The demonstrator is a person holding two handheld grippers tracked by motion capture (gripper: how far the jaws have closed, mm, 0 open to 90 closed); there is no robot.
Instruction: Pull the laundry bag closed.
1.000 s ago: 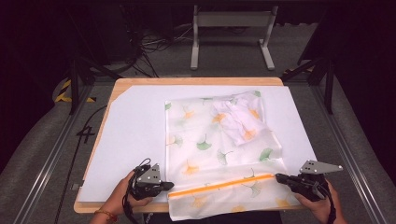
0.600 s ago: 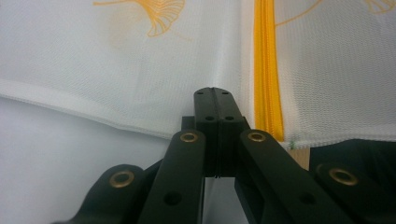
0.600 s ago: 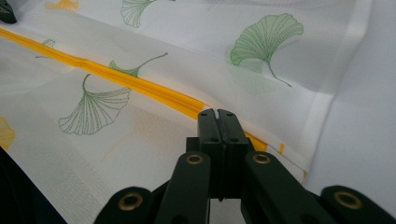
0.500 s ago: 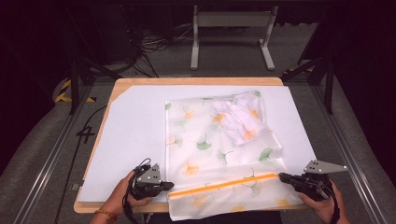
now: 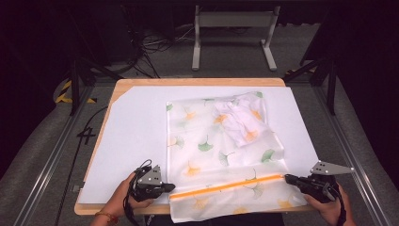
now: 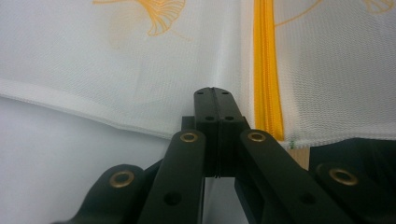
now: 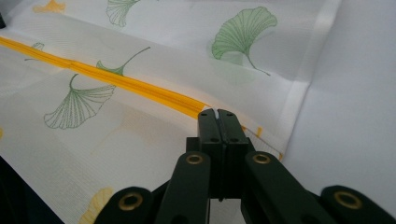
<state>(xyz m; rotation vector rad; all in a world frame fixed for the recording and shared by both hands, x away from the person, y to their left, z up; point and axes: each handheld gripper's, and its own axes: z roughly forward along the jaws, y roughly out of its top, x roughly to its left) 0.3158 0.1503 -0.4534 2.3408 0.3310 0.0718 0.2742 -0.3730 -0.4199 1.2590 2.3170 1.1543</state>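
Note:
A white mesh bag [image 5: 197,160] printed with ginkgo leaves lies flat on the white sheet [image 5: 136,127]. Its near end hangs over the table's front edge. An orange zipper [image 5: 226,186] crosses the bag near that edge. A crumpled white garment [image 5: 240,120] shows through the mesh at the far right corner. My left gripper [image 5: 170,187] is shut on the bag's left edge, just beside the zipper [image 6: 266,70]. My right gripper [image 5: 287,178] is shut at the zipper's right end [image 7: 154,95]. In both gripper views, the left gripper [image 6: 215,91] and the right gripper [image 7: 217,113] have their jaws pressed together on the mesh.
The white sheet covers a wooden board [image 5: 197,81] whose rim shows at the back and front. Bare sheet lies left of the bag. A metal frame rail [image 5: 51,155] runs along each side, and a grey stand [image 5: 233,35] with cables sits on the floor behind.
My right gripper has edged slightly to the right with the zipper end. The left gripper and the bag lie as before.

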